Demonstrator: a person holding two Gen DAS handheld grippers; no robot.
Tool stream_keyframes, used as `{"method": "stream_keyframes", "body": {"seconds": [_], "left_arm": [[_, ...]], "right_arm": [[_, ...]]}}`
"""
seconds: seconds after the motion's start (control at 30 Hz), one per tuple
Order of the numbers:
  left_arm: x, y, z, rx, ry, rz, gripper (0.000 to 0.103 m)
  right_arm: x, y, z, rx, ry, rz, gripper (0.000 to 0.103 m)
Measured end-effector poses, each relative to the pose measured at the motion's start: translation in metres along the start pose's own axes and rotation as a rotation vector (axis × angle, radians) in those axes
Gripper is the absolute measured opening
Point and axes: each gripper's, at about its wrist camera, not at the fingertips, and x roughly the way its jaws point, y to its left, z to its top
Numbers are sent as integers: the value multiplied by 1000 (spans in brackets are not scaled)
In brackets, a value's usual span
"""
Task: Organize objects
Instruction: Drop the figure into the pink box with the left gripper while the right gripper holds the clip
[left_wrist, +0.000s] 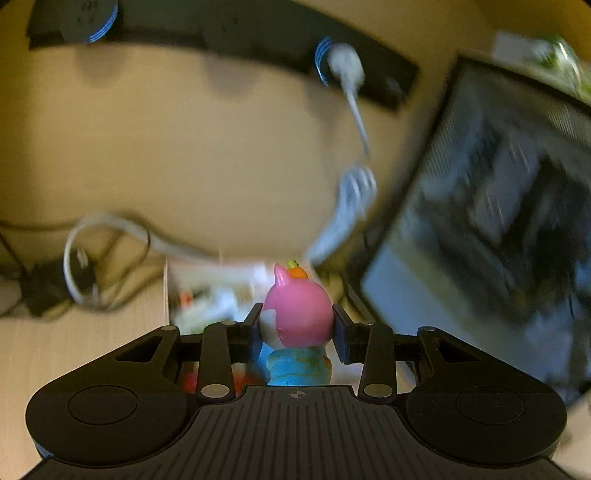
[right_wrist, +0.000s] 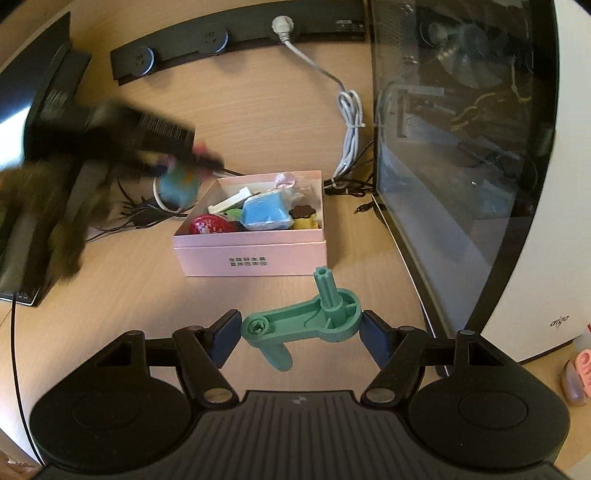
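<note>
The left gripper (left_wrist: 297, 328) is clamped on a pink-headed toy figure (left_wrist: 295, 314), its pads pressed against the two sides of the head while the blue body hangs below between the fingers. In the right wrist view this gripper is seen as a blurred dark shape at the far left, raised above the desk, with the toy's blue body visible just to the left of the pink box's (right_wrist: 251, 254) far-left corner. The box is therefore judged to lie just ahead and below this gripper, and only a short carry to the right over the rim appears to be needed before release.

The right gripper (right_wrist: 299, 334) is closed about halfway on a green plastic crank handle (right_wrist: 306, 321). The handle's long axis is laid across the jaws from left to right, with its ribbed stub pointing up and away and its grip peg pointing down. The box stands directly beyond it on the wooden desk (right_wrist: 258, 110), nearly centred, so a straight forward carry is called for. The box already holds a blue block (right_wrist: 264, 214), a red strawberry-like item (right_wrist: 208, 225) and other small pieces.

The left gripper is judged nearer to the opening. A glass-sided computer case (right_wrist: 461, 147) stands close on the right and should be kept clear of.
</note>
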Motion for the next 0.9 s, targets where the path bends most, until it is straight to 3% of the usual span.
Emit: {"method": "stream_keyframes", "body": {"seconds": [0.07,0.2,0.37,0.47,0.63,0.9], "left_arm": [[9,7,9,-61,-30,-37,42],[37,18,5,-160,-11,-93,43],[87,14,-31,-52,90,52,42],[97,15,-45,-70,145,54,43],[96,2,-49,1,181,95,43],[76,-9,-47,105,159,102,43]], "right_arm": [[2,-4,1,0,1,-1,71],[6,-12,1,2,8,3,71],[15,-22,-2,2,55,0,71],[18,-25,-1,-14,62,-8,71],[23,-26,0,-13,73,-5,71],[26,-11,5,-47,60,4,71]]}}
